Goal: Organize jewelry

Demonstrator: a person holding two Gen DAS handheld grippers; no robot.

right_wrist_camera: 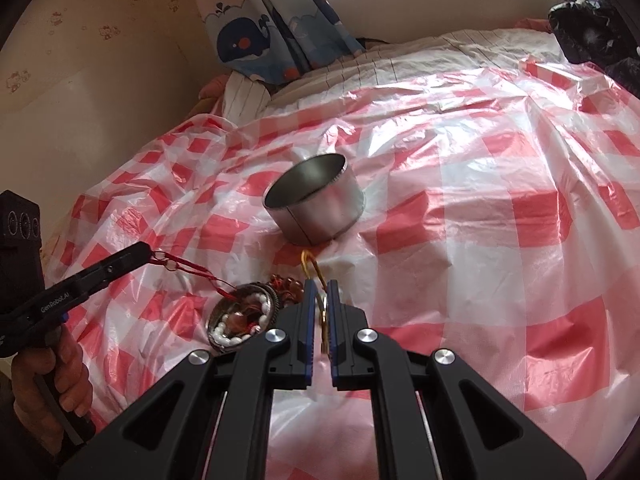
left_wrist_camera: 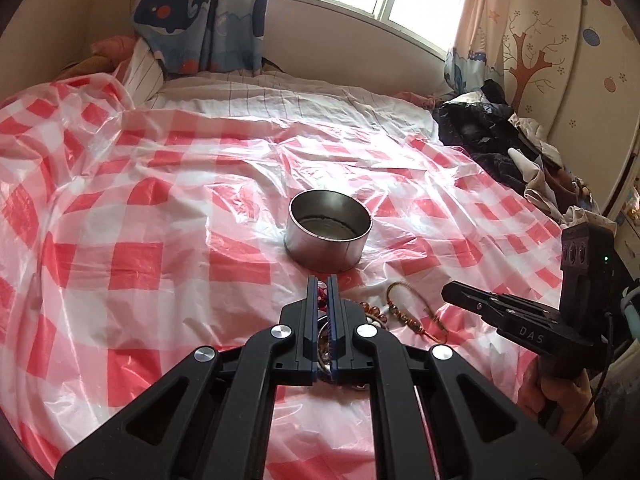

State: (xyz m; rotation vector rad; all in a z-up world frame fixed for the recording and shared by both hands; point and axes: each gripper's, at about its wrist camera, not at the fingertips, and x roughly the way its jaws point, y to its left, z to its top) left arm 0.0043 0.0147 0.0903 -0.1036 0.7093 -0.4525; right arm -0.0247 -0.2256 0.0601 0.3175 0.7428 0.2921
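A round metal tin [left_wrist_camera: 329, 230] stands open on the red-checked plastic sheet; it also shows in the right wrist view [right_wrist_camera: 316, 204]. My left gripper [left_wrist_camera: 322, 286] is shut on a red cord bracelet [right_wrist_camera: 188, 270], which trails down to a small round dish [right_wrist_camera: 244, 320] of white beads and other jewelry. My right gripper [right_wrist_camera: 322, 290] is nearly shut, with a gold chain bracelet [right_wrist_camera: 312, 266] between its fingers; whether it grips it is unclear. That bracelet lies on the sheet in the left wrist view [left_wrist_camera: 412, 312], with my right gripper [left_wrist_camera: 450, 292] just to its right.
The checked plastic sheet [left_wrist_camera: 160, 200] covers a bed. A pile of dark clothes [left_wrist_camera: 492, 136] lies at the bed's right edge. Whale-print curtains [left_wrist_camera: 200, 16] and a window are behind. Brown beads [left_wrist_camera: 374, 312] lie beside the dish.
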